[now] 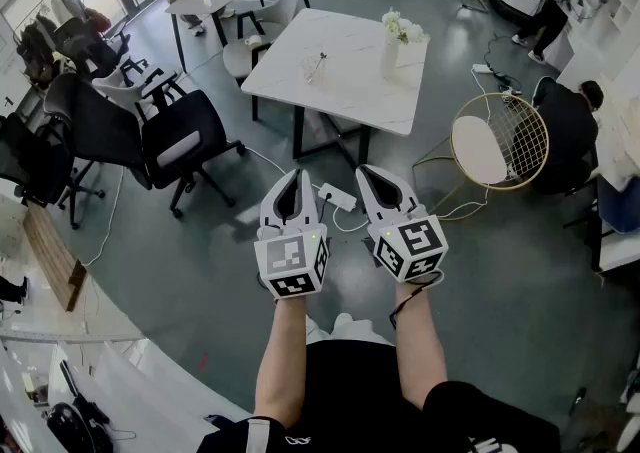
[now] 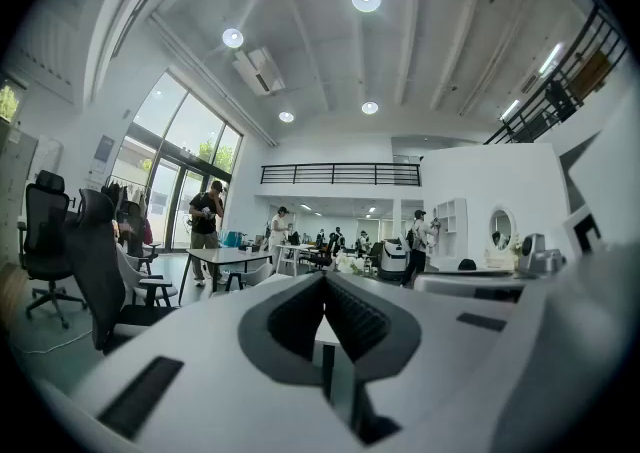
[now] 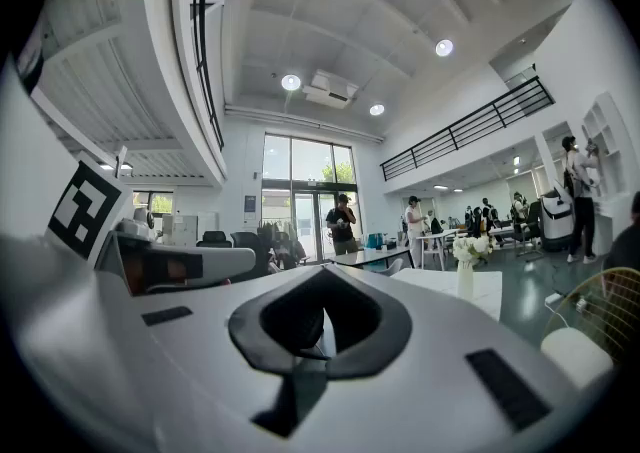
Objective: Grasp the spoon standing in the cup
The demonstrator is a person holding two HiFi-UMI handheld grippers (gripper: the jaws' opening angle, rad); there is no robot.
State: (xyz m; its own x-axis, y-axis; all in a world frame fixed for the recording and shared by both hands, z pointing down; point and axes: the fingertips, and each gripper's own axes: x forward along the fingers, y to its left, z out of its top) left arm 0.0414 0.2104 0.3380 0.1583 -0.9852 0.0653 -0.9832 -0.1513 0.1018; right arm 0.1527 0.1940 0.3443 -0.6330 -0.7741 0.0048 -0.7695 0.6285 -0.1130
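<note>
Approach not yet begun: the white plastic left gripper [image 1: 294,177] and right gripper [image 1: 369,174] are hovering, ribbed jaws pressed together, empty. The thin metal spoon [image 1: 320,61] is standing in a small clear glass cup [image 1: 312,71] on the white marble-look square table [image 1: 350,101], well apart at twelve o'clock. Next, seemingly: reaching there, then opening one gripper.

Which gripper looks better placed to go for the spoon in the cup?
Left gripper, marginally: the cup lies more in line with it than with the right gripper. Both are shut and far from it.
</note>
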